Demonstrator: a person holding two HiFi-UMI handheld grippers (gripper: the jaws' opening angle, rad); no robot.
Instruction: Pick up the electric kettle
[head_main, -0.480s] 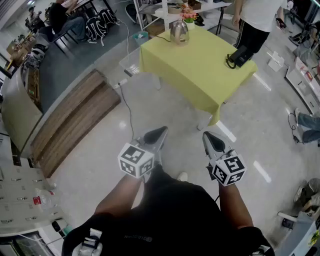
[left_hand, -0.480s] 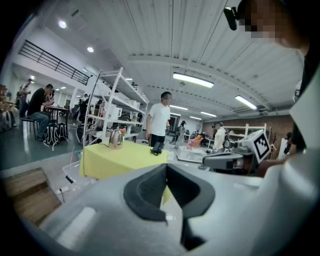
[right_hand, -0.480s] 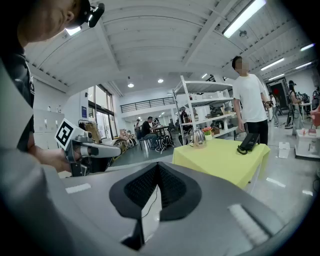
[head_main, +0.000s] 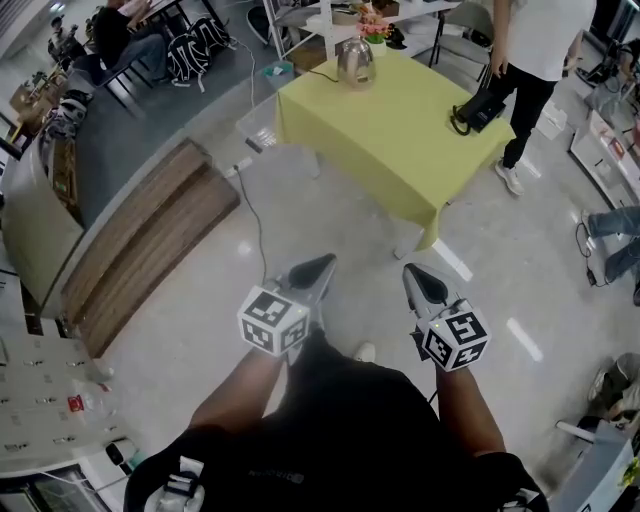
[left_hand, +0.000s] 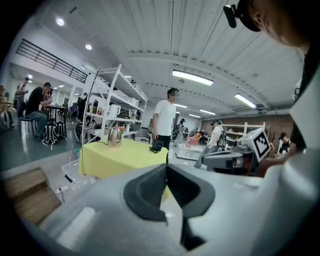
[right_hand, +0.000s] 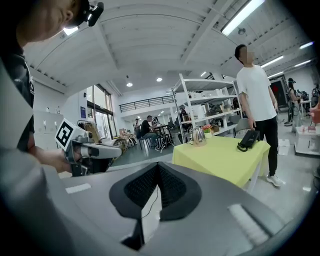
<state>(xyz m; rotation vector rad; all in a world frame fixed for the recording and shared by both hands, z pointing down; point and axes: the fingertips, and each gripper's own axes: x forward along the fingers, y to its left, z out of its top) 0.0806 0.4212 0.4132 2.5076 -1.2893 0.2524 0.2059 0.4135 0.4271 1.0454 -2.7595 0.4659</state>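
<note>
The left tongs (head_main: 318, 263) and the right tongs (head_main: 414, 272) are held side by side above the pale floor. Each pair is closed, pads together with nothing between them. The shiny rounded steel electric kettle (head_main: 355, 62) stands well ahead of both tongs, at the far edge of the table (head_main: 400, 135) covered in yellow-green cloth. Ahead and right of the right tongs, a black corded object (head_main: 478, 108) lies at the table's edge, with a person in a white shirt (head_main: 535, 35) just beside it.

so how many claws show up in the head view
2. The left claw is low centre-left, the right claw beside it to the right; both shut and empty, short of the yellow table.
</note>
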